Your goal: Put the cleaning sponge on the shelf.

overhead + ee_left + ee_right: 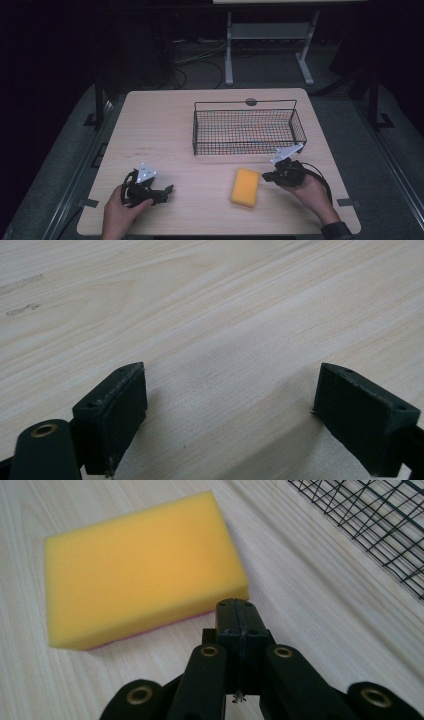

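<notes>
A yellow sponge point(245, 186) point(140, 567) with a thin pink underside lies flat on the wooden table point(165, 130), in front of a black wire basket point(248, 129). My right gripper point(265, 176) point(238, 611) is just to the right of the sponge, jaws pressed together with nothing between them, tips close to the sponge's edge. Near the front left of the table my left gripper point(169, 190) point(230, 405) rests low, jaws wide apart over bare wood.
A corner of the basket point(380, 525) lies at the upper right in the right gripper view. The basket holds nothing. A dark round grommet point(251, 101) sits at the table's far edge. Beyond the table stand the legs of another desk point(229, 50) and cables on the floor.
</notes>
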Tool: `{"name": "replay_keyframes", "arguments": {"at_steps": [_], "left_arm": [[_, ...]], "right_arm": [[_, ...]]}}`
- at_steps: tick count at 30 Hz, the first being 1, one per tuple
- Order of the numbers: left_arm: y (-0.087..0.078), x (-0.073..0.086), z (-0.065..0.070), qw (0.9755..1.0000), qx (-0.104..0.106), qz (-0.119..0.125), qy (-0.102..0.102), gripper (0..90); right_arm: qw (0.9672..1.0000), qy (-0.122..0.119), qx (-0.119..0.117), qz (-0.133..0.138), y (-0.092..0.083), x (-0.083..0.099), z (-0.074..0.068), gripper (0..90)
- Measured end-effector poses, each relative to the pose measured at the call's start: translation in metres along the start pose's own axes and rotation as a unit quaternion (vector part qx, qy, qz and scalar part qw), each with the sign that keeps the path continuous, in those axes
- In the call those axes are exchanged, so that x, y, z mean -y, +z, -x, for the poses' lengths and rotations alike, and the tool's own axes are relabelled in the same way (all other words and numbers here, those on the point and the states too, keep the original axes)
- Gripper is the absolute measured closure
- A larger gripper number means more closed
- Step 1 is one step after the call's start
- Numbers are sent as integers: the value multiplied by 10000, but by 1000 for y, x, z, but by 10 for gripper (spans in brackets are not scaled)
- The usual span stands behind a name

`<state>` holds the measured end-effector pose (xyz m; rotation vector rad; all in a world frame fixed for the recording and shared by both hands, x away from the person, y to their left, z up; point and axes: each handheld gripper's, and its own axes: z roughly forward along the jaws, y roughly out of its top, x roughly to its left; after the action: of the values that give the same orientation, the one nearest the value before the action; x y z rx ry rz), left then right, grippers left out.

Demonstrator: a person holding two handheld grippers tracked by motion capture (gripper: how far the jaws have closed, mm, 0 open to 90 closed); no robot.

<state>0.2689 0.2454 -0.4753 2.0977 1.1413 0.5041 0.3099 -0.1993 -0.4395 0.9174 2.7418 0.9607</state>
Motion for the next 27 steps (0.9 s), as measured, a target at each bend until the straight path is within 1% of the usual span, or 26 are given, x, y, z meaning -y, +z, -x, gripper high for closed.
{"name": "replay_keyframes", "arguments": {"at_steps": [9, 27], "left_arm": [[0, 0, 0, 10000, -1, 0, -1, 129], [0, 0, 0, 10000, -2, 0, -1, 128]], "right_arm": [[10000, -40, -19, -80, 8, -7, 0, 899], [9999, -116, -78, -100, 21, -23, 0, 898]]}}
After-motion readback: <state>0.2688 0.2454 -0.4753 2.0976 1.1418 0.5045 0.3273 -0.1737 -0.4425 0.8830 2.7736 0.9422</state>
